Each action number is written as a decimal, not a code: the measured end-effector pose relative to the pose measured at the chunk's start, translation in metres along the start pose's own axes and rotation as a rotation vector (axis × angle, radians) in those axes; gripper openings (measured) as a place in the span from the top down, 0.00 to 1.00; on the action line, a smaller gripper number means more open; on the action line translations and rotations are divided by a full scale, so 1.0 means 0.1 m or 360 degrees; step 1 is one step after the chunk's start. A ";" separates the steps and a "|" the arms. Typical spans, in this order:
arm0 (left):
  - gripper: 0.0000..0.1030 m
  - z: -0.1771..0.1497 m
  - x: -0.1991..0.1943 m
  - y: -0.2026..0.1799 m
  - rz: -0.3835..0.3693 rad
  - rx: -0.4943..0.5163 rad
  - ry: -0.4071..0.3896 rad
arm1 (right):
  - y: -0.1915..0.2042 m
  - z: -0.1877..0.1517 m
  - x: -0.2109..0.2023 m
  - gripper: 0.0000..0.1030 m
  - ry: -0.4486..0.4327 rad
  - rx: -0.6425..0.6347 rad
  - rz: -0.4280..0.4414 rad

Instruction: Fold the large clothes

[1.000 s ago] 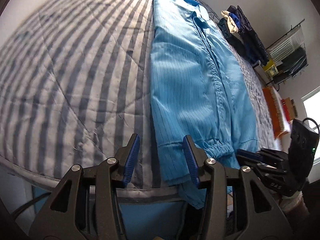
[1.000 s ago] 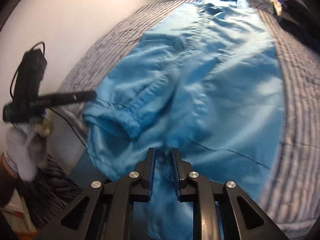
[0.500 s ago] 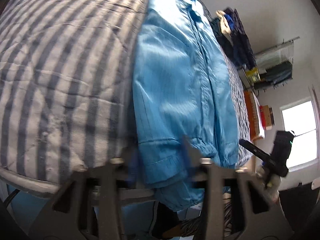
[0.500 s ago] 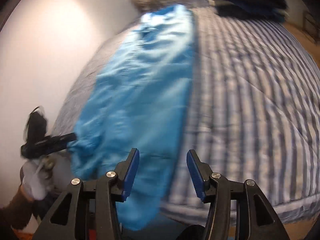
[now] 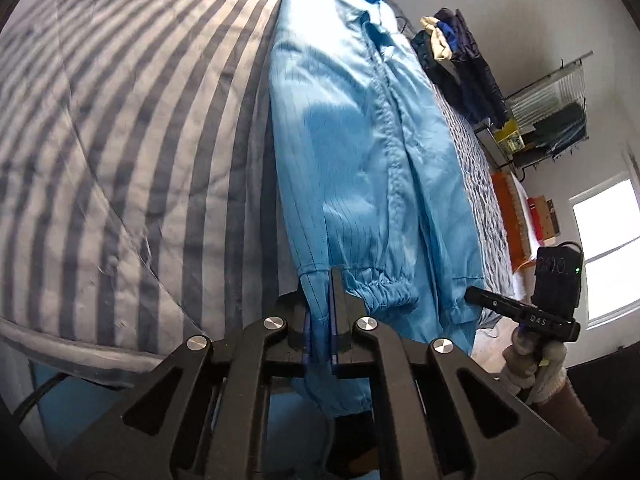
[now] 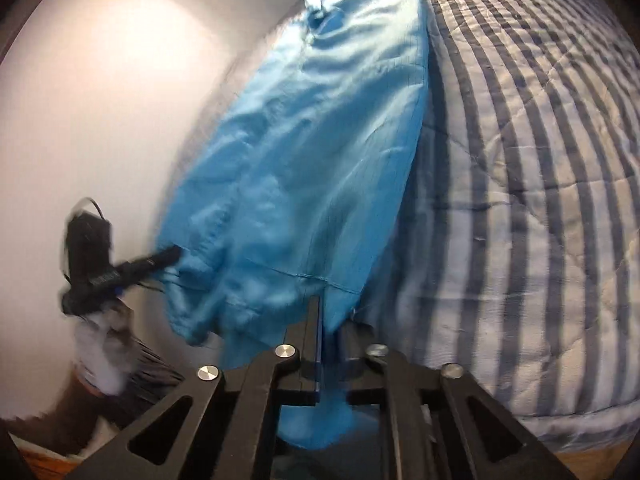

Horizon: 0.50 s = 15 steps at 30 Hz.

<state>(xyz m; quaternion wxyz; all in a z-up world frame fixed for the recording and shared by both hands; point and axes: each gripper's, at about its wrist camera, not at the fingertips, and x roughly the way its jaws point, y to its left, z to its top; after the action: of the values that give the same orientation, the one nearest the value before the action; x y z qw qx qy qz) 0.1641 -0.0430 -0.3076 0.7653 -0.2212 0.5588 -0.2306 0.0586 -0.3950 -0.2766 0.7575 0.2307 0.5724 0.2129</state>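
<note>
A long light-blue garment (image 5: 360, 140) lies lengthwise on a striped quilt (image 5: 140, 140), its hem hanging over the near bed edge. My left gripper (image 5: 320, 308) clamps one hem corner beside an elastic cuff (image 5: 384, 290); its jaws are easing open slightly with cloth pinched between them. In the right wrist view the garment (image 6: 312, 160) runs away from me, and my right gripper (image 6: 330, 320) is at the other hem corner, jaws closing with blue cloth filling the narrow gap. Each gripper shows in the other's view: the right (image 5: 472, 296), the left (image 6: 172, 254).
A heap of dark clothes (image 5: 460, 52) lies at the far side of the bed. A wire rack (image 5: 552, 120), an orange item (image 5: 508, 216) and a window (image 5: 608, 248) are beyond. A white wall (image 6: 100, 120) borders the bed. Gloved hands (image 5: 532, 360) hold the grippers.
The left gripper went from open to clamped on the hem corner. The right gripper left the middle of the hem, swung to the other corner, opened wide, then narrowed on cloth.
</note>
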 end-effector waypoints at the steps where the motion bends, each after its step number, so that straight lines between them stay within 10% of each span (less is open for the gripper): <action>1: 0.77 0.00 0.03 0.02 -0.0010 -0.0020 0.0022 | -0.04 -0.01 -0.03 0.67 -0.0007 0.0024 0.0048; 15: 0.98 0.05 -0.03 -0.15 -0.0212 -0.0018 -0.0008 | -0.08 -0.11 -0.08 0.98 -0.0079 0.0125 0.0368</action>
<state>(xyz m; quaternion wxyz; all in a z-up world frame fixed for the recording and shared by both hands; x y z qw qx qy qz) 0.1664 -0.0528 -0.2947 0.7483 -0.2628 0.5422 -0.2774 0.0460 -0.4048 -0.2778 0.7321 0.3299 0.5311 0.2704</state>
